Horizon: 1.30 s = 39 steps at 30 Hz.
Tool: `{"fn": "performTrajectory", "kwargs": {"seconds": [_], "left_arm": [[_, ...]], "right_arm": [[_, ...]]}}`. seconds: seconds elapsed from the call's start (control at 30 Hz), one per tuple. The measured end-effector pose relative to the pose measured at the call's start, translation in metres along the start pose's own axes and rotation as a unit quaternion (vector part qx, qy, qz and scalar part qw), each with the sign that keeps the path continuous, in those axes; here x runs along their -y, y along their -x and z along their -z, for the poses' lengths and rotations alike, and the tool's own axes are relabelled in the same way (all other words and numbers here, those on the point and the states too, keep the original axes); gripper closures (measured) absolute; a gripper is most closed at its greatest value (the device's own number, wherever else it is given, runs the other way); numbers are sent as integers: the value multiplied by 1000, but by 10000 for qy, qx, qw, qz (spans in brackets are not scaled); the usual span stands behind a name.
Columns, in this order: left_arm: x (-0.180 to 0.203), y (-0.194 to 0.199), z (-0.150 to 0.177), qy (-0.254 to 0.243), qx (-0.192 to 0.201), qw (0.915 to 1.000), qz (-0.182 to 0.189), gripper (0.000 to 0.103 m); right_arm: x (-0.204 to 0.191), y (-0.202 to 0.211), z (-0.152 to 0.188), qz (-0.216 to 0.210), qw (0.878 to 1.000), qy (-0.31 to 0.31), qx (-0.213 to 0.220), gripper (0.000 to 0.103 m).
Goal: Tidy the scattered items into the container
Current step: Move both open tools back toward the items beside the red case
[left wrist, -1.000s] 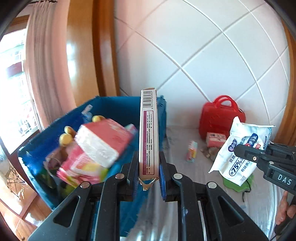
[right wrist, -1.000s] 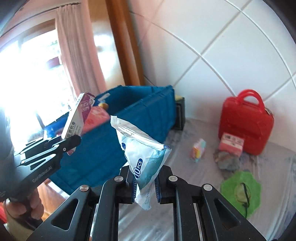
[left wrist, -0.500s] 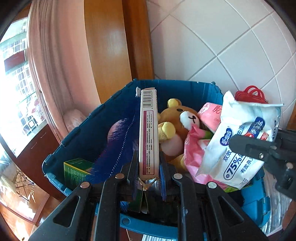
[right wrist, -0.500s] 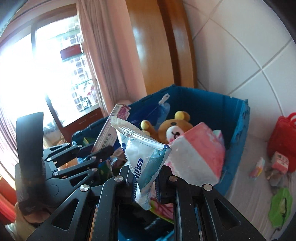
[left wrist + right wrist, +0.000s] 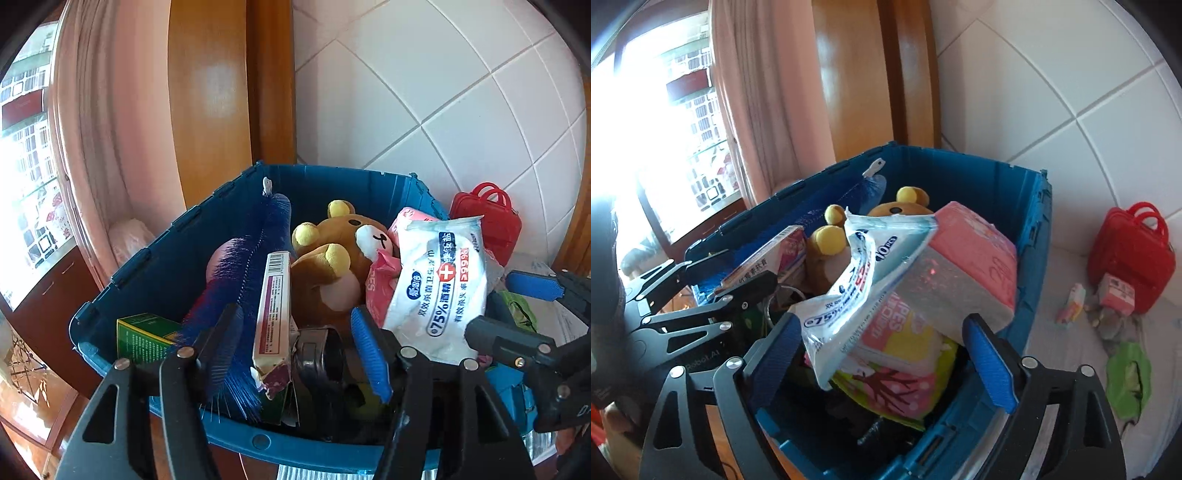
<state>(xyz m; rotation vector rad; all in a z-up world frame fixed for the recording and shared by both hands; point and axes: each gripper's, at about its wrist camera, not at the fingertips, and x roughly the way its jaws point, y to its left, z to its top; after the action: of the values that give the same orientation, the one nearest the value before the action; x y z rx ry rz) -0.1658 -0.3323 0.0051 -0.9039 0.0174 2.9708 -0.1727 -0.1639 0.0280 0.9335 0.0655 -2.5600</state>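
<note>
Both tongs carried from table to above blue bin [image 5: 155,258]. Left tongs [image 5: 295,343] opening, slim box [image 5: 273,295] loose between pads; right tongs [image 5: 886,354] opening, wipes pack [image 5: 849,295] released inside bin.

"75%" and "99%" on the white wipes pack [image 5: 439,288] — "WIPES" on the pink packet [image 5: 890,321].

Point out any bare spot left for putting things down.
Free: pale surface between the blue plastic crate and the red handled case. Crowded: the crate's inside, heaped around the brown teddy bear, and by the green cloth.
</note>
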Motion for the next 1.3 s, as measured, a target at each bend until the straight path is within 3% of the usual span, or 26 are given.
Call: {"fn": "performTrajectory", "kwargs": {"seconds": [0.03, 0.3, 0.43, 0.57, 0.73, 0.9, 1.07, 1.3], "left_arm": [[2, 4, 0, 33, 40, 10000, 28, 42], [52, 52, -4, 255, 746, 9967, 190, 24], [103, 71, -6, 236, 1026, 9942, 220, 21], [182, 77, -5, 188, 1134, 9924, 448, 17], [284, 53, -3, 53, 651, 9918, 1101, 17], [364, 22, 9, -233, 159, 9938, 1074, 17], [392, -15, 16, -320, -293, 9954, 849, 17], [406, -71, 19, -196, -865, 9922, 877, 17]], "right_arm": [[3, 8, 3, 32, 10000, -17, 55, 0], [62, 61, 36, 521, 9978, -199, 367, 0], [115, 90, 63, 679, 9959, -327, 508, 0], [188, 120, 91, 737, 9942, -541, 569, 0], [298, 153, 126, 1122, 9891, -850, 441, 0], [397, 165, 161, 1524, 9777, -1441, 64, 0], [456, 161, 187, 1635, 9679, -1899, -190, 0], [479, 138, 188, 1594, 9656, -2007, -442, 0]]}}
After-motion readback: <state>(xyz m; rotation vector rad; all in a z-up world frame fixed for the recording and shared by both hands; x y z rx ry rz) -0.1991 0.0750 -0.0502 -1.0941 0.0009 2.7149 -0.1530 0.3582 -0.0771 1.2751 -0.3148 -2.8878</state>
